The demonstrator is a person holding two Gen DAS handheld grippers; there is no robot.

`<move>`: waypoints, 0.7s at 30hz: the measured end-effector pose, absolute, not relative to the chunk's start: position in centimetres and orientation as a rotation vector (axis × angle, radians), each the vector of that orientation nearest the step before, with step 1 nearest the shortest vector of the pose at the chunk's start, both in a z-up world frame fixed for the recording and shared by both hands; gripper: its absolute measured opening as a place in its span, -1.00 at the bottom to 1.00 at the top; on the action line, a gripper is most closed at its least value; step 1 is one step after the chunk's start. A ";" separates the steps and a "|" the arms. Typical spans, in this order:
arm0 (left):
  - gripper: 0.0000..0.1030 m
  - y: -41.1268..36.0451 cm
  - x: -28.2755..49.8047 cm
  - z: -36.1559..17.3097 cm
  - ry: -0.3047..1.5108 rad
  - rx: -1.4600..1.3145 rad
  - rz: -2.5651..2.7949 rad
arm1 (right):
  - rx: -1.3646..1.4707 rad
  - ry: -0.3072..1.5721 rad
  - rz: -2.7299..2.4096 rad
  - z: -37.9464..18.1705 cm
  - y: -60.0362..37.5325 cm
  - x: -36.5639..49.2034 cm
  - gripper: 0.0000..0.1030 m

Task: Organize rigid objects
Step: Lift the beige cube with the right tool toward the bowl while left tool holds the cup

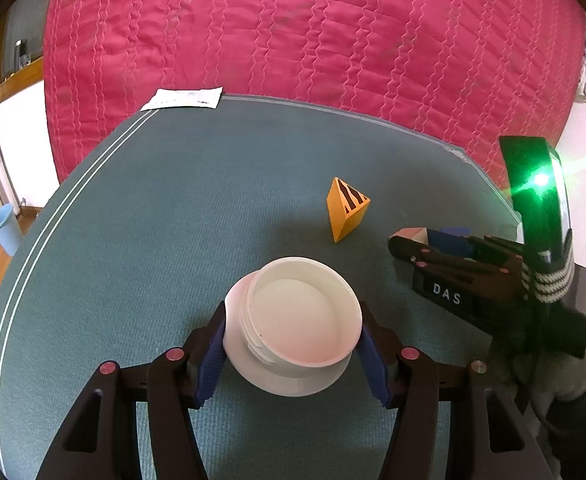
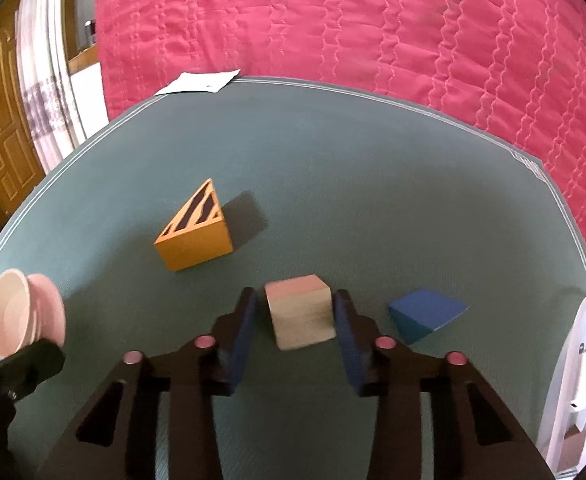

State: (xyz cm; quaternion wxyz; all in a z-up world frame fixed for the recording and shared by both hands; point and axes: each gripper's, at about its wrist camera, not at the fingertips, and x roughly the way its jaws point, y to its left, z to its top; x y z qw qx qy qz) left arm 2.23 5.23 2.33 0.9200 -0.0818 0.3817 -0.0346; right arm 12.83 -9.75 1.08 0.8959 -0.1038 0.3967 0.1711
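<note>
- The white bowl (image 1: 299, 326) is held between the blue pads of the left gripper (image 1: 293, 354), with both pads pressed on its sides, and it is tipped a bit.
- The bowl is used as the landmark here, and it is seen just above the green mat (image 1: 173, 208).
- The wooden cube (image 2: 300, 311) is found to the right of the bowl, between the fingers of the right gripper (image 2: 296, 326).
- The right gripper's fingers are spread a little wider than the cube, with a thin gap seen on each side, so the cube is not squeezed yet.
- It is judged that the cube is meant to be picked up and put in the bowl.
- To do this well, the fingers should be closed slowly on the flat sides of the cube, so it is not pushed away.
- The bowl should be kept steady and turned mouth up, so the cube can be dropped in.
- The orange wedge (image 1: 347, 209) is seen past the bowl, a bit to the right.
- The blue block (image 2: 425, 314) is seen further right of the bowl, just beside the cube.
- One bowl is counted, and three blocks: one cube, one orange wedge, one blue block.
- One white paper (image 1: 183, 98) is seen at the far edge of the mat, well apart from the bowl.
</note>
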 end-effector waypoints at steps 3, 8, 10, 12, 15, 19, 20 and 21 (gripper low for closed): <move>0.19 5.2 2.2 2.3 0.784 -0.166 -0.070 | -0.218 0.821 0.360 1.2 -9.8 12.3 -0.41; 0.19 5.1 2.2 2.3 0.781 -0.166 -0.068 | -0.165 0.830 0.362 1.2 -10.8 11.1 -0.41; 0.19 5.1 2.2 2.3 0.781 -0.166 -0.068 | -0.142 0.833 0.361 1.3 -11.4 10.3 -0.41; 0.19 5.2 2.2 2.3 0.781 -0.166 -0.068 | -0.117 0.837 0.360 1.2 -12.0 9.3 -0.41; 0.19 5.1 2.3 2.3 0.781 -0.165 -0.070 | -0.078 0.840 0.357 1.2 -13.3 7.4 -0.41; 0.19 4.9 2.2 2.3 0.778 -0.156 -0.075 | -0.040 0.842 0.342 1.4 -14.6 5.8 -0.41; 0.19 4.8 2.2 2.3 0.776 -0.153 -0.078 | -0.027 0.840 0.336 1.5 -15.1 5.4 -0.41; 0.19 4.8 2.2 2.3 0.775 -0.152 -0.081 | -0.019 0.839 0.332 1.5 -15.4 5.2 -0.41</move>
